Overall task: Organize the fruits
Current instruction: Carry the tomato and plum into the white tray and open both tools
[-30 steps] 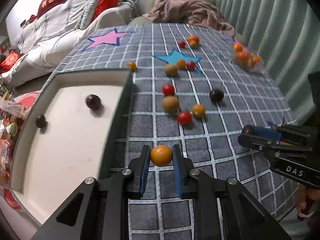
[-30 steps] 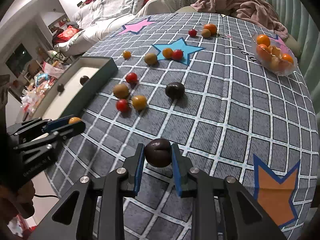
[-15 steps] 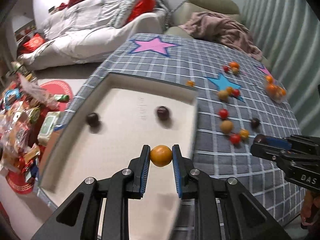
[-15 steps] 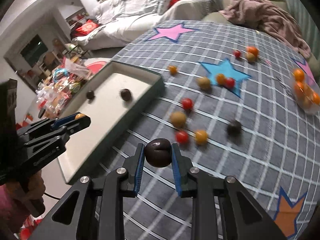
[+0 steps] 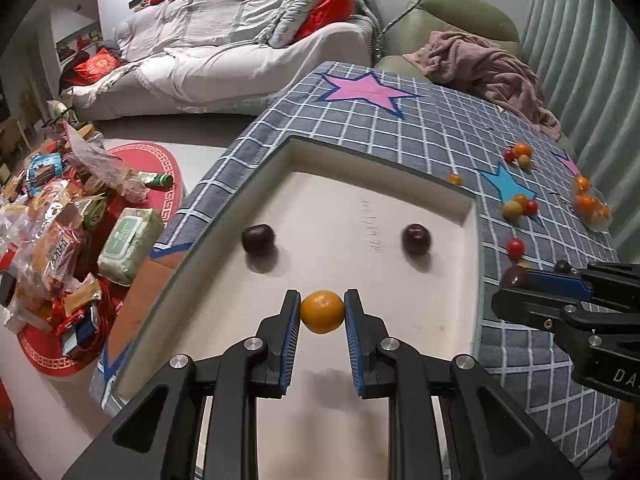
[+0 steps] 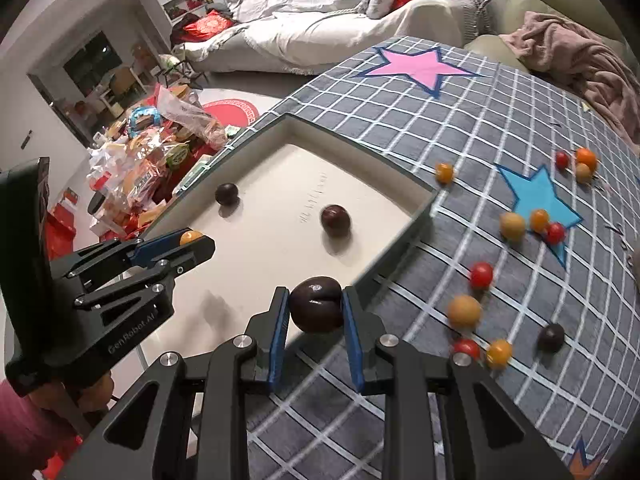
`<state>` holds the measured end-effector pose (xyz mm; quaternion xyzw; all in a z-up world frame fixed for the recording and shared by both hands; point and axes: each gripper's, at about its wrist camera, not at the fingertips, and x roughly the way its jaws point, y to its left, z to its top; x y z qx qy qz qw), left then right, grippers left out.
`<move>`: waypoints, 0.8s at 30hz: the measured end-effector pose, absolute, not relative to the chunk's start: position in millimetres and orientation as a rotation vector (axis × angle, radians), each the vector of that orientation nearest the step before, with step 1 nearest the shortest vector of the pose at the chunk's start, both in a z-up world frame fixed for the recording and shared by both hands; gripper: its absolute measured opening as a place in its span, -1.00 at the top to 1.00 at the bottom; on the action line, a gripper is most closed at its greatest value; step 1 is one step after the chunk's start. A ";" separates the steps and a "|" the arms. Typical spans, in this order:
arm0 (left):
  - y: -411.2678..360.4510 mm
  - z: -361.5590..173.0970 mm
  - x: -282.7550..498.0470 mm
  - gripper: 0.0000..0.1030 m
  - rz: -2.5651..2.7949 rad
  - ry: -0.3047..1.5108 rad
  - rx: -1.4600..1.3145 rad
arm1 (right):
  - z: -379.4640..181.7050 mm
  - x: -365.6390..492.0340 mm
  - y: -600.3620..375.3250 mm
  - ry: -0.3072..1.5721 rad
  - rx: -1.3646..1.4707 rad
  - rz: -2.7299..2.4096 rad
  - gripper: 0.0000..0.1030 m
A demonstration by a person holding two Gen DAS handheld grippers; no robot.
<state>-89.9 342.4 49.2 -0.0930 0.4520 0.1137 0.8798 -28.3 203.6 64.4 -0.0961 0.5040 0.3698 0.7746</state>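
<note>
My left gripper is shut on a small orange fruit and hangs over the white tray. Two dark plums lie inside the tray. My right gripper is shut on a dark plum above the tray's near right rim. The right gripper also shows at the right of the left wrist view, and the left gripper at the left of the right wrist view. Loose red, orange and tan fruits lie on the checked cloth.
The grey checked cloth with pink and blue stars covers the table. A clear bag of oranges sits at the far right. Snack packets are piled on the floor left of the table. A sofa stands behind.
Both grippers have swung left from over the cloth toward the tray, each still holding its fruit. The left one now hangs over the tray floor, the right over its rim.
</note>
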 end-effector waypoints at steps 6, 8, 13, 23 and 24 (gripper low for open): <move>358.4 36.8 -83.0 0.54 0.296 0.961 -0.177 | 54.1 -19.9 230.7 1.117 -0.229 0.811 0.44; 362.0 32.1 -80.4 0.54 0.312 0.969 -0.168 | 50.1 -17.0 238.7 1.124 -0.235 0.810 0.45; 369.7 22.2 -74.8 0.54 0.336 0.985 -0.177 | 38.3 -9.4 257.1 1.143 -0.246 0.802 0.45; 371.8 12.2 -70.6 0.54 0.346 1.009 -0.178 | 16.7 -6.1 275.3 1.162 -0.329 0.773 0.43; 371.8 11.9 -70.6 0.54 0.346 1.010 -0.177 | 15.1 -5.5 275.5 1.165 -0.332 0.770 0.43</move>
